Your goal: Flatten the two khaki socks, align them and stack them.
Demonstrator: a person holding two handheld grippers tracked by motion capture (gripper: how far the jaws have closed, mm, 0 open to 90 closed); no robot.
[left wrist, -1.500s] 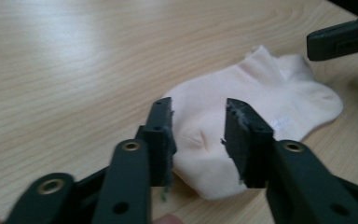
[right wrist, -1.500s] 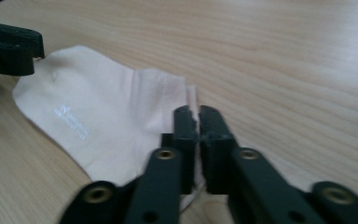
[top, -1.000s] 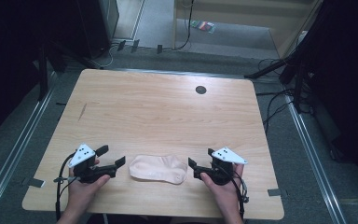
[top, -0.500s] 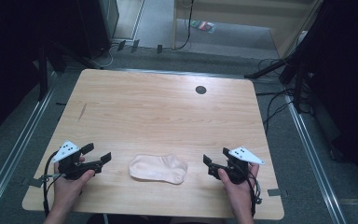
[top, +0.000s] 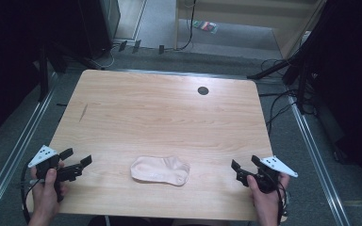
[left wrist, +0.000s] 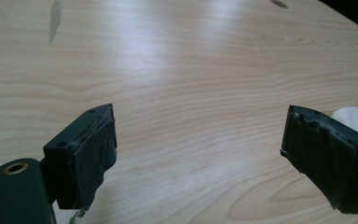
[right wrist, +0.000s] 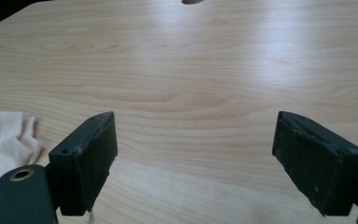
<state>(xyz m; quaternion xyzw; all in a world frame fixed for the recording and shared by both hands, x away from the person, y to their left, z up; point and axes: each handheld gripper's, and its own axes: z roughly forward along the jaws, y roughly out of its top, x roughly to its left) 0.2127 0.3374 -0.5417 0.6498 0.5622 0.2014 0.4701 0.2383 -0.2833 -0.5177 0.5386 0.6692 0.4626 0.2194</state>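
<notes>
Pale sock (top: 160, 170) flat at near-centre of tabletop (top: 160, 113), left claw (top: 75, 162) and right claw (top: 239, 168) both spread, empty, well apart either side; best approached low, pinching opposite ends evenly.

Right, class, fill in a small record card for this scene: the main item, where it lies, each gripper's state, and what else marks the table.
Item: pale sock, lying flat
Place: near front edge of the wooden table, midway between both grippers
Left gripper: open, apart from the sock, holding nothing
Right gripper: open, apart from the sock, holding nothing
Table marks: dark round hole towards the far side; dark streak at left
</notes>
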